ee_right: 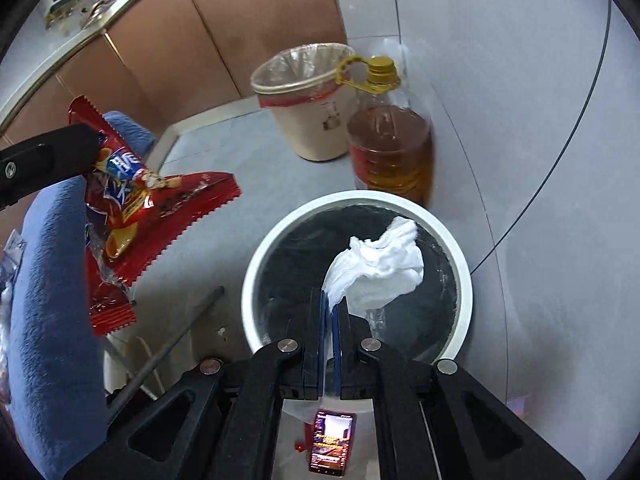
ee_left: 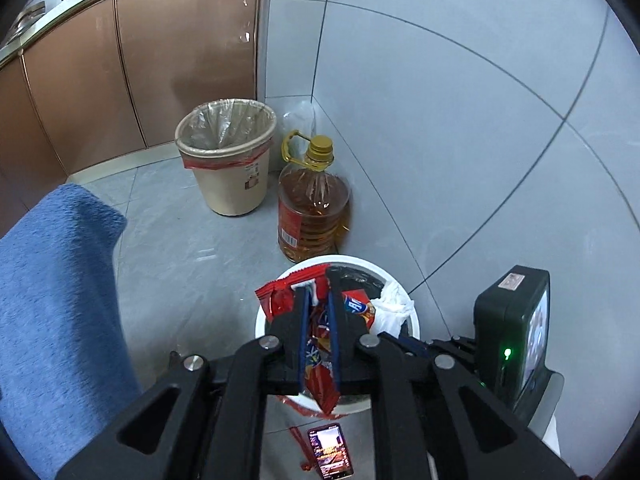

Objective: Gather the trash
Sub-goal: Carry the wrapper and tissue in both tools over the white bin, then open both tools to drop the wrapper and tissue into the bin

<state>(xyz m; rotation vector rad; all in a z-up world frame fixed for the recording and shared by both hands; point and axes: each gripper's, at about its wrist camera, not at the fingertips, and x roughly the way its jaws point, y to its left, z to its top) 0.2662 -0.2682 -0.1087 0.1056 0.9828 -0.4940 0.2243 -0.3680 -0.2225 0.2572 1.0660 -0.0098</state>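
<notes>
1. Left gripper [ee_left: 318,296] clamped on red snack wrappers [ee_left: 320,344], pinched between the blue pads, jaws near closed with the foil filling the gap.
2. Wrappers hanging crumpled from the left fingers, seen from the right wrist view [ee_right: 120,200] dangling to the left of the white bin, above the floor, not in it.
3. Right gripper [ee_right: 330,300] clamped on a white tissue wad [ee_right: 376,272], narrow tail of it squeezed between the pads, bulk bunched past the fingertips.
4. Tissue held directly over the mouth of the white bin [ee_right: 460,256], black liner inside, round white rim; contact with the liner cannot be told.
5. White bin in left view [ee_left: 412,312] sits under and behind the left fingers, tissue [ee_left: 394,308] visible at its right side.
6. Beige bin [ee_left: 228,160] with clear liner standing further back against copper cabinets [ee_left: 120,80], well apart from both grippers.
7. Oil bottle [ee_left: 314,208], yellow cap, upright between the beige bin and the white bin, by the grey tiled wall [ee_left: 460,100].
8. Blue towel-like cloth [ee_left: 56,300] at left edge.
9. Phone [ee_right: 332,440] with lit screen low in frame beneath the gripper.
</notes>
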